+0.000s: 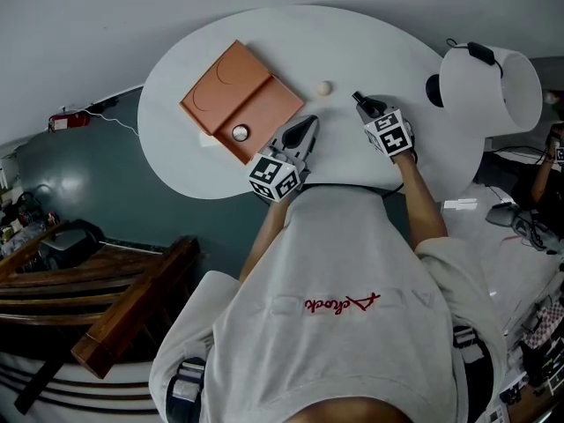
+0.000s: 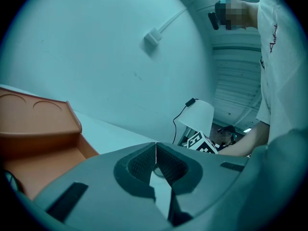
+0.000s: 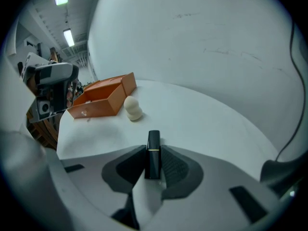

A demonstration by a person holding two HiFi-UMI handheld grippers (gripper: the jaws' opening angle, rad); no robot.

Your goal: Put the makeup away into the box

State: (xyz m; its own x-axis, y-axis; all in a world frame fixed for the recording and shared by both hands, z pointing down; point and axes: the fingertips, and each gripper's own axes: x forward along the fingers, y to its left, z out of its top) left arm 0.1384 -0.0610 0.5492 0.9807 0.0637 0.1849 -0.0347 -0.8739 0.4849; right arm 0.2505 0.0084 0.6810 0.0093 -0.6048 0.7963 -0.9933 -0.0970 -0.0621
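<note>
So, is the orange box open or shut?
Open: the orange box has its inside uncovered; the head view looks straight down into its tray.

A black lipstick (image 3: 153,158) is clasped between the jaws of the right gripper (image 3: 153,149), close over the white table (image 3: 207,129). Farther off to the left, a beige makeup sponge (image 3: 132,108) is seen just beside the open orange box (image 3: 98,100).

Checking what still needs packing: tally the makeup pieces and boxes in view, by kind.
Lipstick: 1
Sponge: 1
Round white piece, already in the box: 1
Box: 1
Total: 4
</note>
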